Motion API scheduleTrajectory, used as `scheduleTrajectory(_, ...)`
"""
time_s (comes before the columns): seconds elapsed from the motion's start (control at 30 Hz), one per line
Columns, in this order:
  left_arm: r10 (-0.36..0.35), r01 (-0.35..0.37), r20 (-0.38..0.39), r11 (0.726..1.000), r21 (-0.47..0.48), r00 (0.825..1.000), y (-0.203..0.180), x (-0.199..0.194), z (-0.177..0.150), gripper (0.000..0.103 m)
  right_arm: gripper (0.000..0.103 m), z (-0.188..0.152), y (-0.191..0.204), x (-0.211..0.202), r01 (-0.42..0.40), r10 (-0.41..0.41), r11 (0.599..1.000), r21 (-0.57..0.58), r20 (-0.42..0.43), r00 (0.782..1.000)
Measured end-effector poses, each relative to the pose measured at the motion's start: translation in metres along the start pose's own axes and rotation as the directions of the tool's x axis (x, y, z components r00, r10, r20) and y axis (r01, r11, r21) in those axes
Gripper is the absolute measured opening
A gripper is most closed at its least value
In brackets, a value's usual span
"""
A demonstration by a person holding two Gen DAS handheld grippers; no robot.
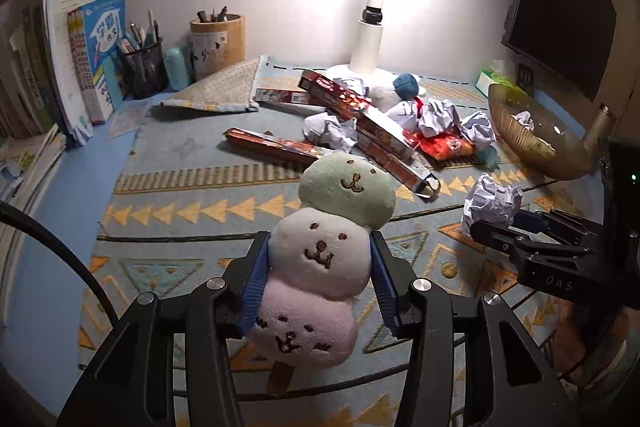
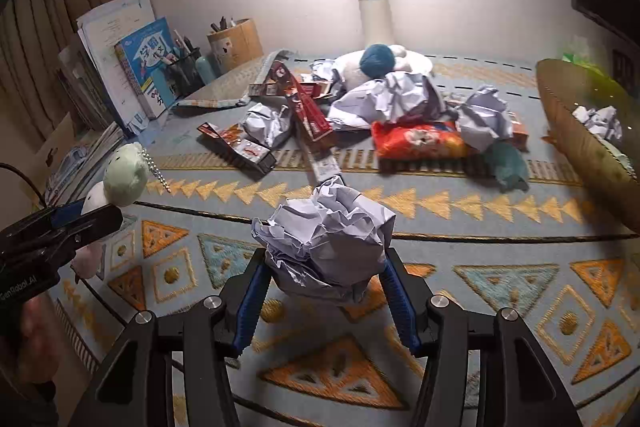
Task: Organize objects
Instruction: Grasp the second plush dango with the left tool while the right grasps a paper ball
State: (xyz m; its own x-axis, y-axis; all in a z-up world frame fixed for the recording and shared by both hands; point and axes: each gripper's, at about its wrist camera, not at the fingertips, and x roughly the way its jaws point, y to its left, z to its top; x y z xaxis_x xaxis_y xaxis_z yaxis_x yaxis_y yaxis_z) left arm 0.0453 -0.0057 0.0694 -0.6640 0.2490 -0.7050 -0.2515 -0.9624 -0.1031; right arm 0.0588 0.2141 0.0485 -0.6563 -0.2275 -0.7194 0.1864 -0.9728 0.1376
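Observation:
A plush skewer (image 1: 320,259) of three round faces, green, white and pink on a tan stick, hangs above the patterned mat. My left gripper (image 1: 320,243) is shut on its white middle ball. In the right wrist view that plush (image 2: 124,179) and the left gripper (image 2: 92,219) show at the left edge. A ball of crumpled white paper (image 2: 328,235) sits between the blue pads of my right gripper (image 2: 325,259), which is shut on it. From the left wrist view the paper ball (image 1: 492,199) and the right gripper (image 1: 508,227) appear at the right.
A gold ribbed bowl (image 2: 568,131) at the right holds one crumpled paper. Mid-mat lies a pile of red boxes (image 1: 348,99), paper balls, an orange snack bag (image 2: 420,143) and teal yarn (image 2: 376,59). Books, pen cups and a lamp base (image 1: 360,67) line the back.

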Motion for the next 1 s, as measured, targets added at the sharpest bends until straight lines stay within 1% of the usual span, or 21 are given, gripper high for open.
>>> scheduleTrajectory(0.1,-0.001,0.001,-0.022,1.000,-0.011,1.000,-0.019,0.018,-0.003,0.045,0.055,-0.008,-0.021,-0.015,0.071,-0.071,0.997,-0.010,0.021,0.997)
scheduleTrajectory(0.23,0.018,-0.019,-0.028,1.000,-0.012,0.999,-0.038,0.039,-0.002,0.045,0.055,-0.011,-0.053,-0.025,0.130,-0.130,0.991,0.019,0.032,0.991)
scheduleTrajectory(0.43,0.063,-0.063,-0.017,0.998,-0.016,0.998,-0.048,0.061,0.006,0.045,0.055,-0.004,-0.087,-0.021,0.217,-0.219,0.975,0.037,0.031,0.975)
scheduleTrajectory(0.53,0.072,-0.073,-0.027,0.997,-0.034,0.997,-0.047,0.069,0.006,0.045,0.055,-0.001,-0.097,-0.014,0.199,-0.199,0.979,0.050,0.004,0.980)
scheduleTrajectory(0.63,0.104,-0.104,-0.029,0.994,-0.024,0.994,-0.048,0.072,0.006,0.045,0.055,-0.001,-0.095,-0.008,0.190,-0.189,0.981,0.034,-0.020,0.982)
scheduleTrajectory(0.7,0.138,-0.138,-0.037,0.990,-0.019,0.990,-0.049,0.074,0.005,0.045,0.055,-0.001,-0.093,-0.005,0.179,-0.179,0.984,0.017,-0.031,0.983)
scheduleTrajectory(0.8,0.170,-0.170,-0.032,0.985,-0.004,0.985,-0.053,0.074,0.003,0.045,0.055,-0.002,-0.096,-0.002,0.167,-0.166,0.985,0.032,-0.048,0.985)
scheduleTrajectory(0.93,0.183,-0.184,-0.059,0.983,-0.009,0.981,-0.051,0.079,0.004,0.045,0.055,-0.002,-0.102,0.000,0.140,-0.136,0.988,0.064,-0.063,0.989)
scheduleTrajectory(1.0,0.191,-0.192,-0.069,0.981,-0.012,0.979,-0.050,0.080,0.004,0.045,0.055,-0.002,-0.101,0.000,0.143,-0.140,0.988,0.060,-0.061,0.988)
